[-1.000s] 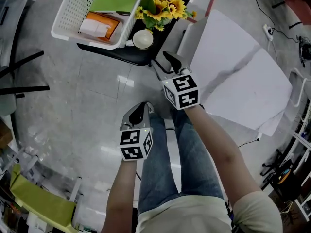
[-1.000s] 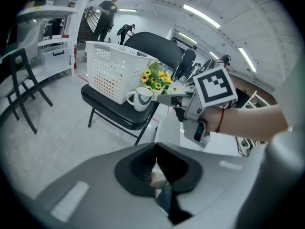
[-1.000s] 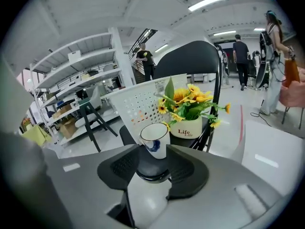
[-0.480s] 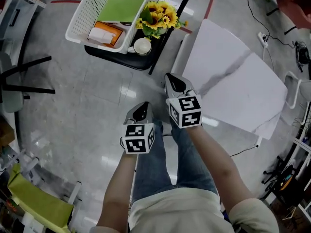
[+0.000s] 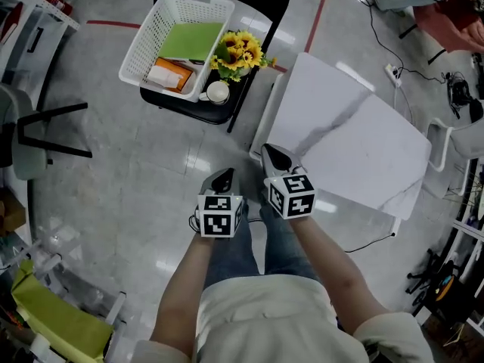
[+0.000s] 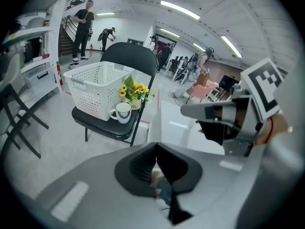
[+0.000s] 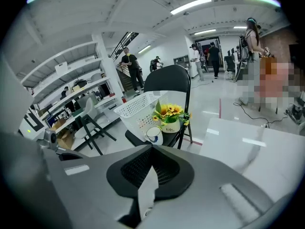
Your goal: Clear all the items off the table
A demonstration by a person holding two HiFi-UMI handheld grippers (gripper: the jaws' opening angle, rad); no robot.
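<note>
The white counter (image 5: 355, 142) on the right looks bare, so the clearing seems finished. Best to keep both hands steady and away from the chair (image 5: 181, 101) at far left, which carries the basket (image 5: 144, 45), flowers (image 5: 238, 50) and mug (image 5: 218, 91). The left gripper (image 5: 222, 177) and right gripper (image 5: 274, 157) have their jaws pressed together, holding nothing.

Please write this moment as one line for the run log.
table: bare | basket, sunflowers, mug: on chair | left hand-held gripper: shut, empty | right hand-held gripper: shut, empty
</note>
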